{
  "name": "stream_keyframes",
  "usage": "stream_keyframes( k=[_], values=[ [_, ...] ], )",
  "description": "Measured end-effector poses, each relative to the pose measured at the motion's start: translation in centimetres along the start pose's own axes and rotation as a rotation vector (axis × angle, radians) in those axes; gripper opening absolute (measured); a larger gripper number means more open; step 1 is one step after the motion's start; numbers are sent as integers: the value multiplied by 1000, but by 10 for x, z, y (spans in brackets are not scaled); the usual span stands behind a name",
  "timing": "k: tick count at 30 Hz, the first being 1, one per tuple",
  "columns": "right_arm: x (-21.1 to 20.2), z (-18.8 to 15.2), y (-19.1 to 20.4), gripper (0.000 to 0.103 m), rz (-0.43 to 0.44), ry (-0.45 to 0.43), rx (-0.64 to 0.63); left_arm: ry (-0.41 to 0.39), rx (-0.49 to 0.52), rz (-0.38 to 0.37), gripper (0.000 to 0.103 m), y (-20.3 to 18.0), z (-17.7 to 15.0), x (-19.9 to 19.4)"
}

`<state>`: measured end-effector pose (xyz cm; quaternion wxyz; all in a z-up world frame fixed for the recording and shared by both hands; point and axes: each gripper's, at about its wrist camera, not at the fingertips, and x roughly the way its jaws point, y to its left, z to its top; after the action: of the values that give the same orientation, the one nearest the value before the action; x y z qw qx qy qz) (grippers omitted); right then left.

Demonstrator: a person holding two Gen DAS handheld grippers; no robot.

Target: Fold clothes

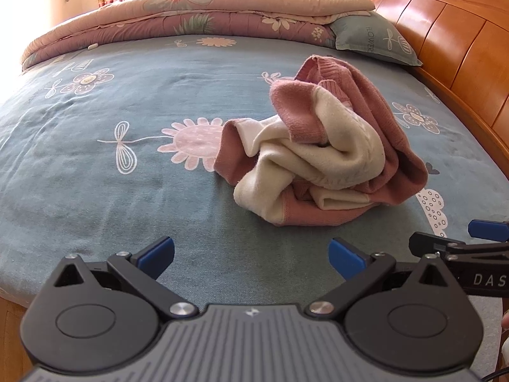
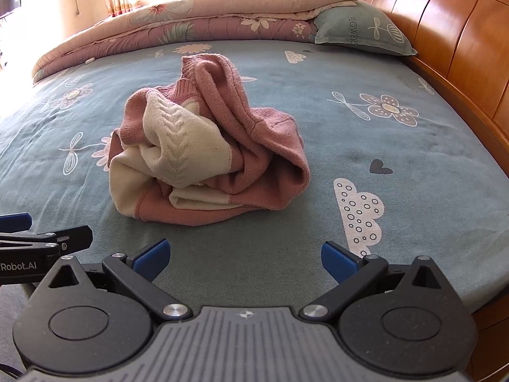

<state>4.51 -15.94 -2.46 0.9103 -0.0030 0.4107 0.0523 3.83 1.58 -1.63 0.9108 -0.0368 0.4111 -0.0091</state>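
A pink and cream knitted sweater [image 1: 321, 156] [image 2: 203, 156] lies crumpled in a heap on the blue flowered bedsheet [image 1: 95, 175] [image 2: 381, 146]. My left gripper [image 1: 251, 258] hovers over the near edge of the bed, open, with nothing between its blue pads; the heap is ahead and a little to the right. My right gripper [image 2: 245, 259] is open too and holds nothing, with the heap ahead and slightly left. Each gripper shows at the edge of the other's view, side by side.
A folded floral quilt [image 1: 191, 16] [image 2: 178, 19] lies across the far side of the bed. A blue pillow [image 1: 375, 38] [image 2: 362, 31] rests by the wooden headboard [image 1: 451, 38] [image 2: 455, 41] on the right. Curtains and a bright window stand behind.
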Motion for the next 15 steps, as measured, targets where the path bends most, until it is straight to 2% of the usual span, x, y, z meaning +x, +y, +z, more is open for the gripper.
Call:
stream_keyframes(
  k=[9,15],
  values=[
    [29,3,-2,103,-20,54,9,36,5,3,103,6,0,21],
    [39,23,2,103,-46,23,-27,42,-14,11,103,16,7,29]
  ],
)
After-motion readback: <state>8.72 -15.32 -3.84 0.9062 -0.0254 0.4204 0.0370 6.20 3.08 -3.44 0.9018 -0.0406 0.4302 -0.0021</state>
